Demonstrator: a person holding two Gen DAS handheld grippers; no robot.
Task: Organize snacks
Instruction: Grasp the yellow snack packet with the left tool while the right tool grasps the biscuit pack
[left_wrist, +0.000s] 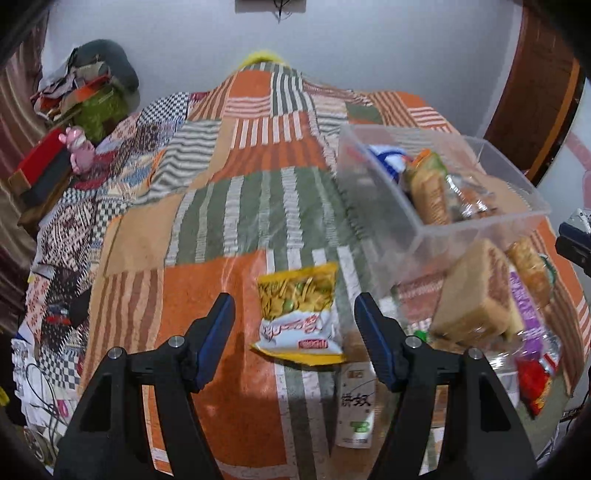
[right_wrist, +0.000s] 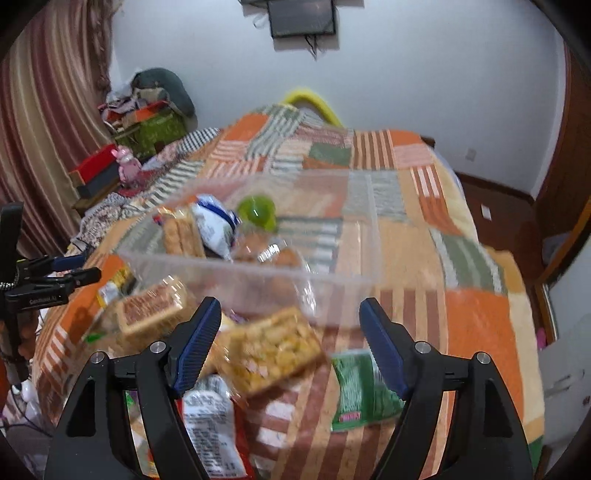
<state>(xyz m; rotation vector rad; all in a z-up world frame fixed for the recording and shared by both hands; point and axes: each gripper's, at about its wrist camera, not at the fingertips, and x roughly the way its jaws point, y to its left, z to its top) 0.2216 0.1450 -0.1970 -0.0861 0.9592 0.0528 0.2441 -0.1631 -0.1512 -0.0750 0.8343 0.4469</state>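
Left tool (left_wrist: 294, 314) hovering released over the yellow snack packet (left_wrist: 298, 314), low centre of frame, on the bed.
Lowering squarely, pinching mid-packet, would suit; right tool (right_wrist: 290, 321), also released, is facing the clear bin (right_wrist: 258, 266).

Patchwork bedspread (left_wrist: 236, 177) in orange, green and striped squares covering a bed, pink toy (left_wrist: 79, 149) beside a red box (left_wrist: 40, 158), heaped clothes (right_wrist: 147, 96) in the corner, striped curtain (right_wrist: 48, 103), dark wall-mounted screen (right_wrist: 302, 16)
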